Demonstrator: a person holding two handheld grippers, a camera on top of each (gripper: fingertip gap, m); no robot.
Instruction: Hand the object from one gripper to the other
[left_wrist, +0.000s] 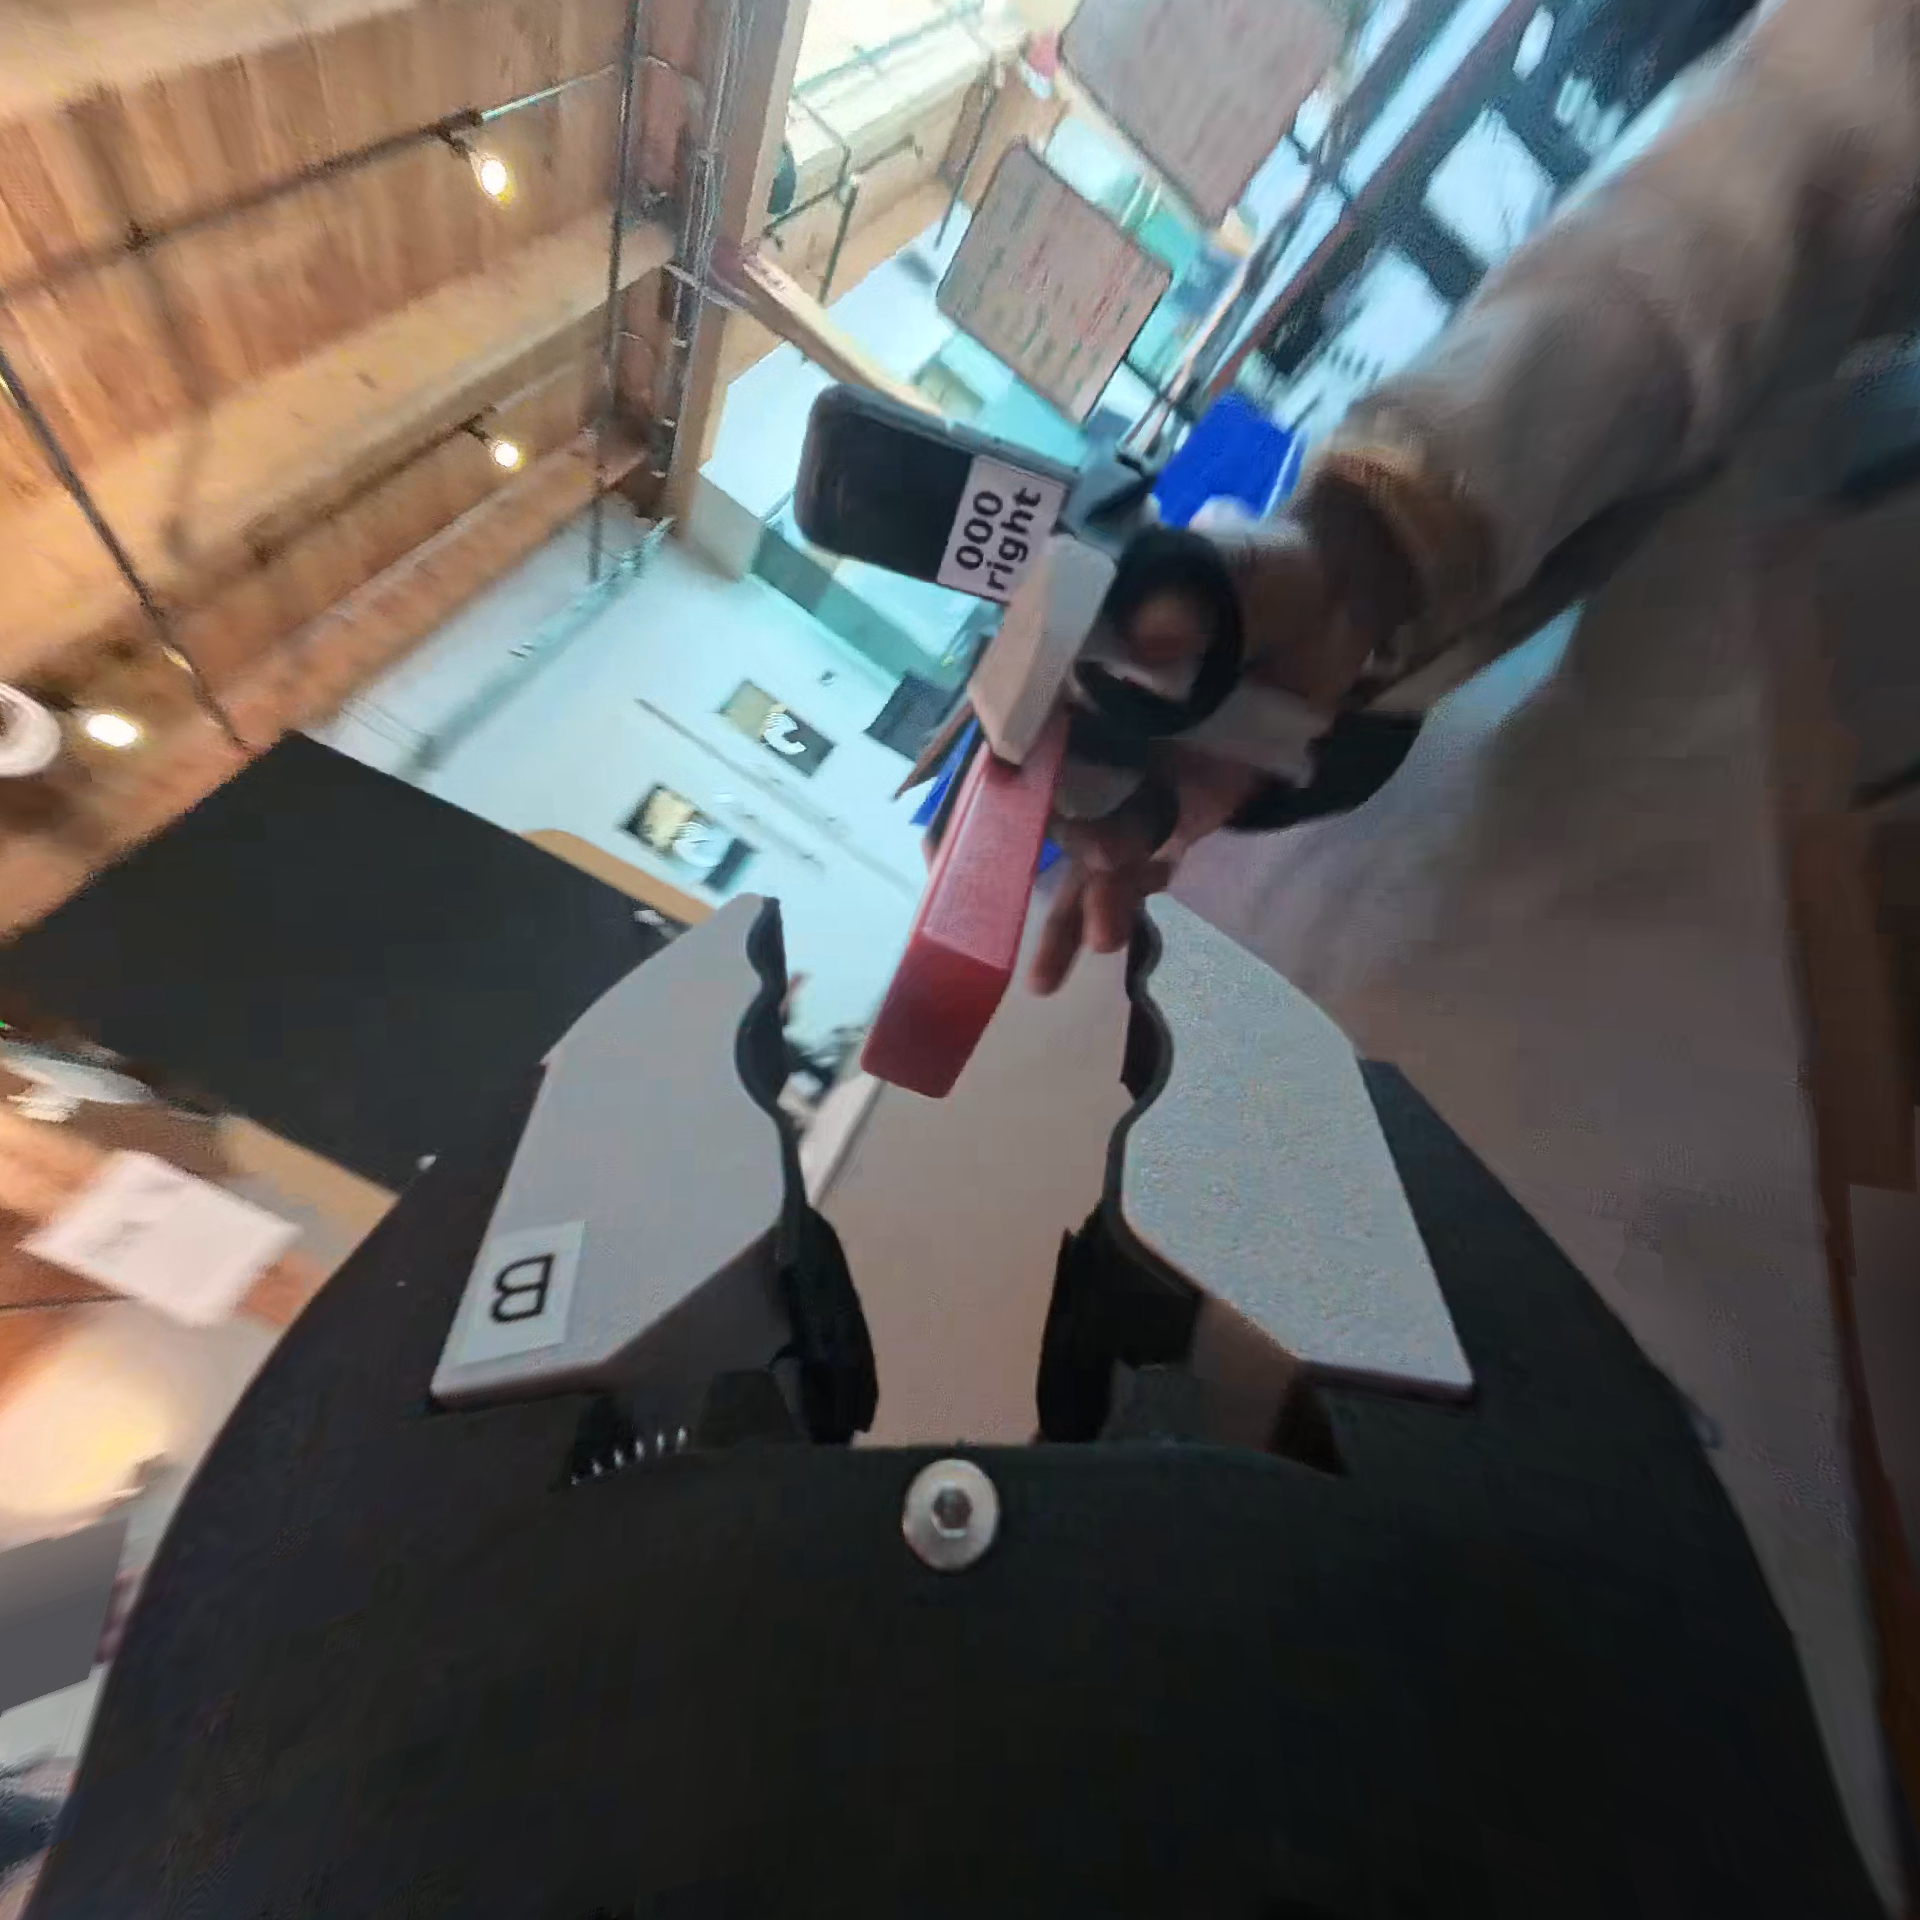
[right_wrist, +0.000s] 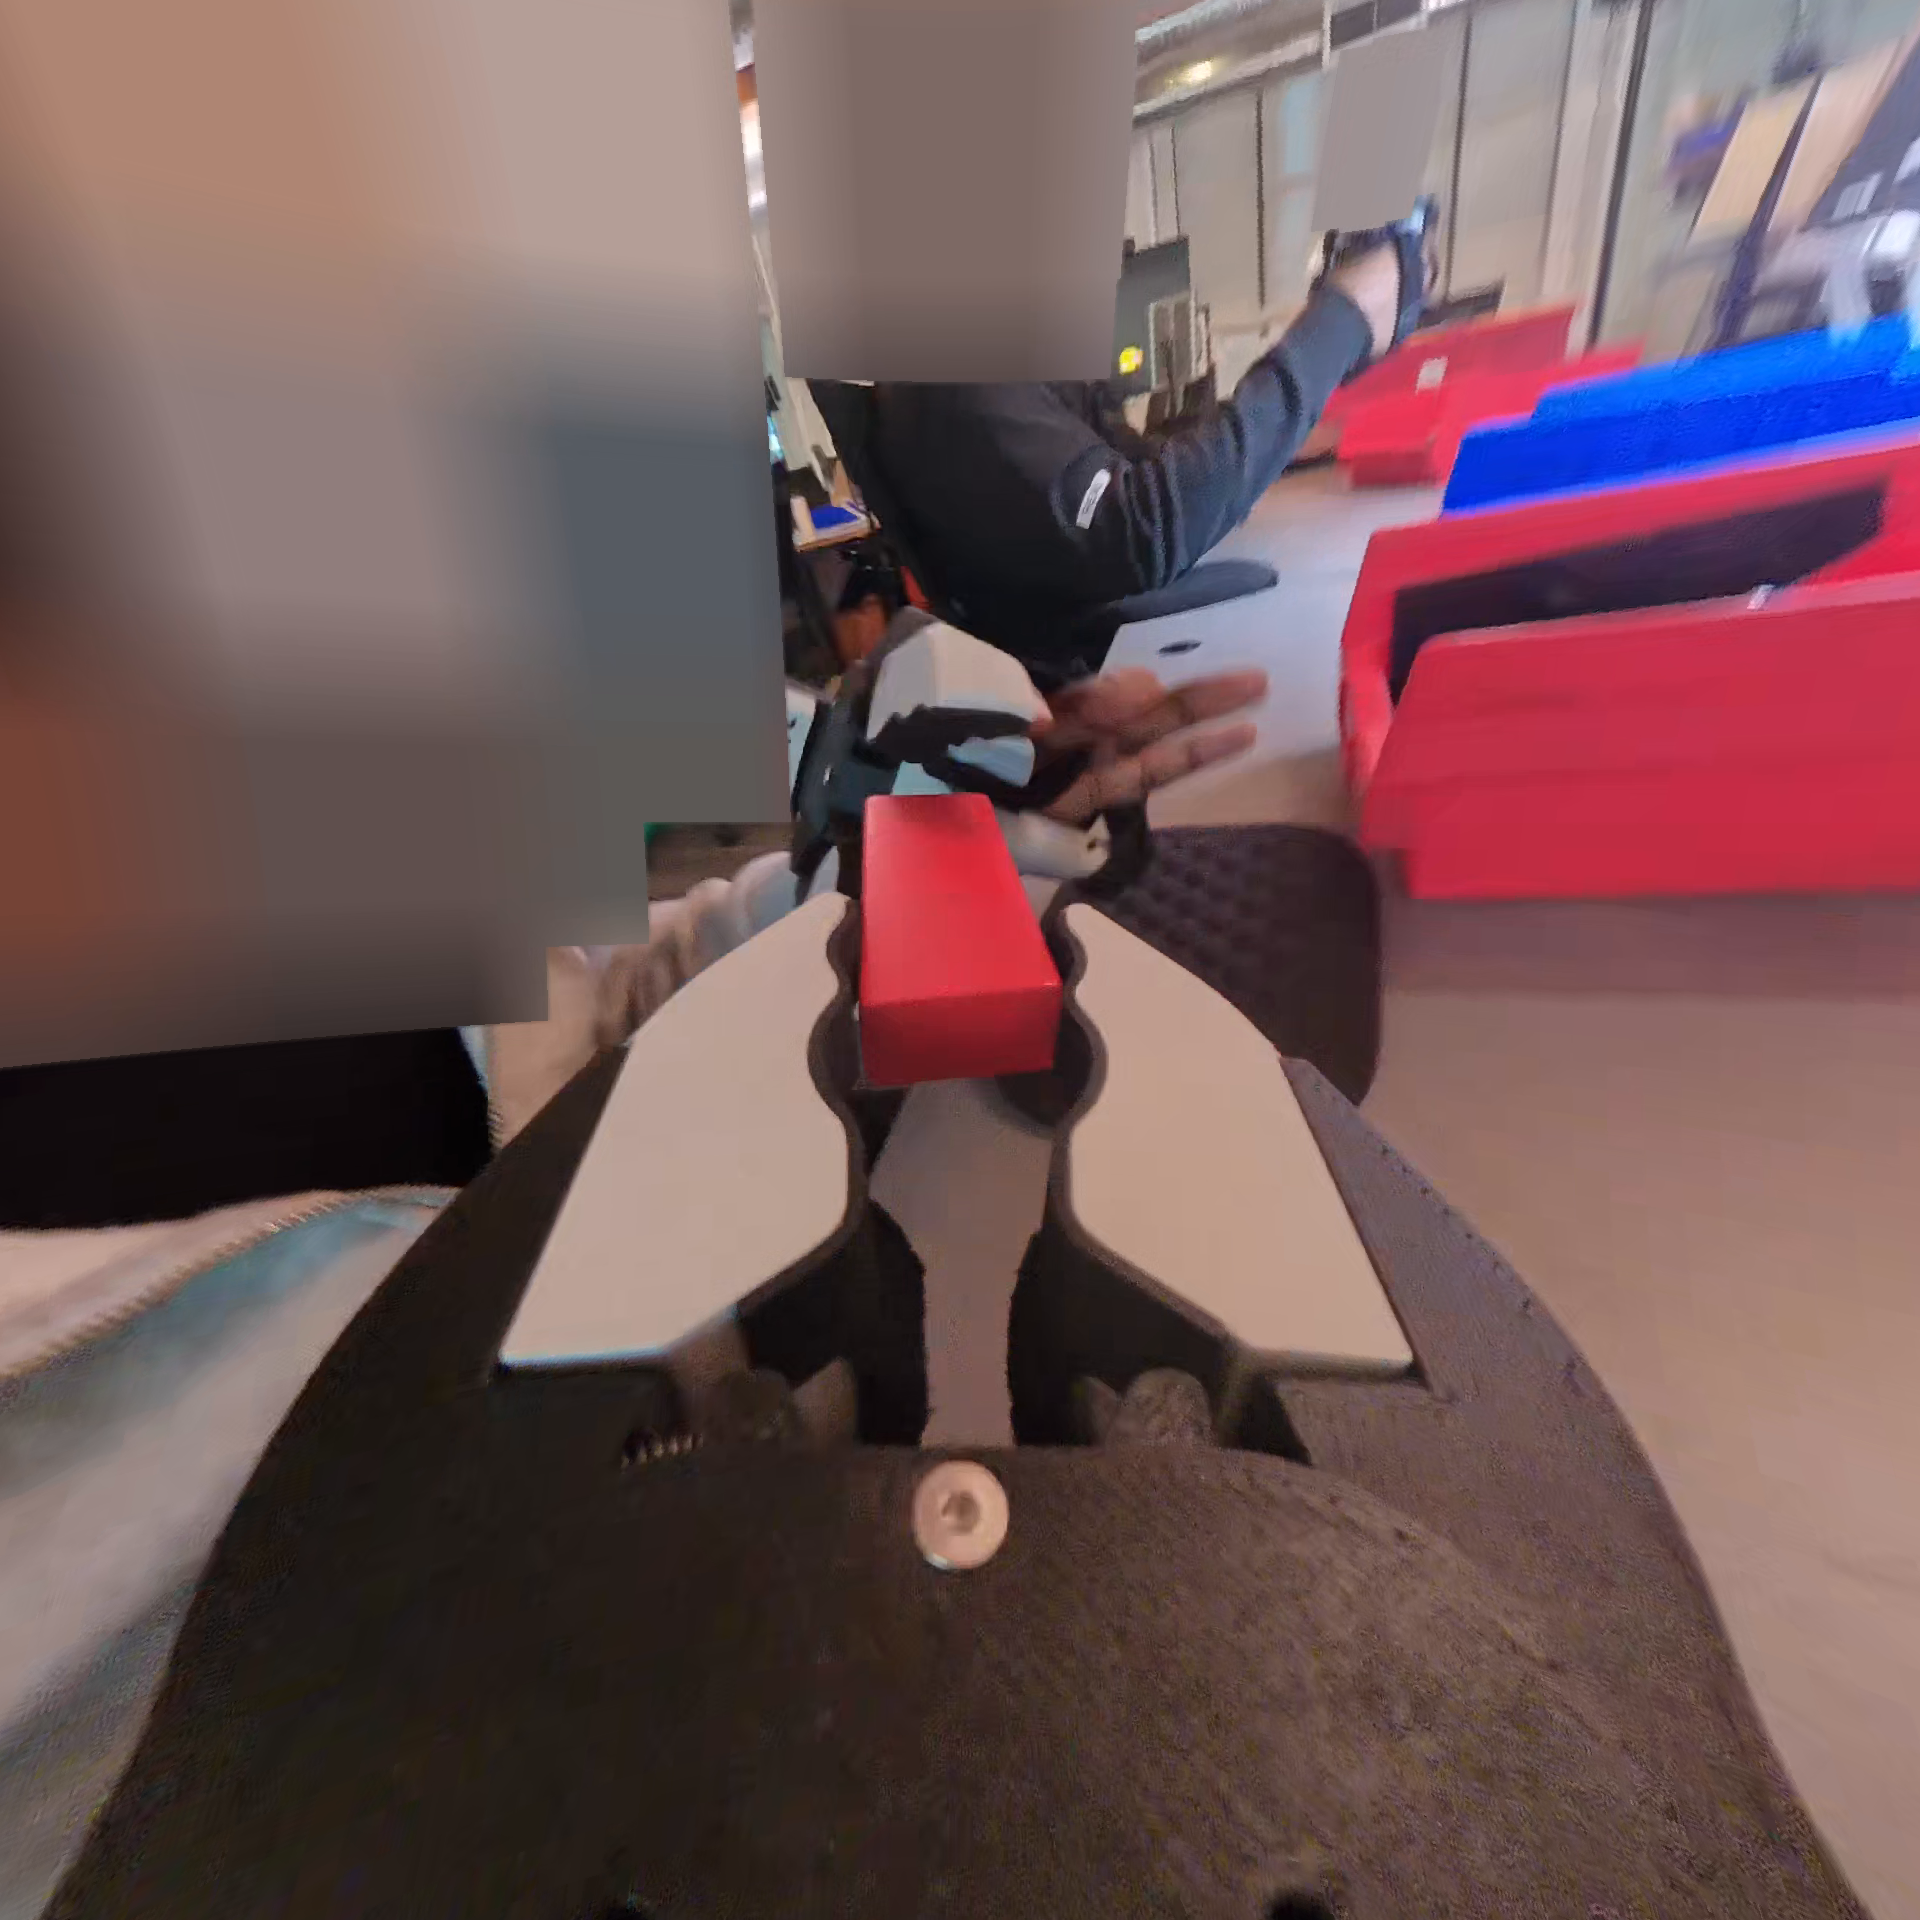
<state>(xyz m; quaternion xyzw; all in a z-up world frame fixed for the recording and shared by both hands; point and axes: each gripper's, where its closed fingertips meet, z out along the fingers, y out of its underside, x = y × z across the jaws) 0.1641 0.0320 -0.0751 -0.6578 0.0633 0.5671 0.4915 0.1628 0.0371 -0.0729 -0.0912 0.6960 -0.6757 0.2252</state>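
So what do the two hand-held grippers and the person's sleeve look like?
Each hand-held gripper, left and right, has a black textured body, flat light-grey fingers with wavy black inner pads, and a silver bolt. The left finger bears a small white sticker. The sleeve is beige.

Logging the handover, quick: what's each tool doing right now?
Left tool: open, empty; the red block is near its tips, not gripped.
Right tool: closed on the red block.
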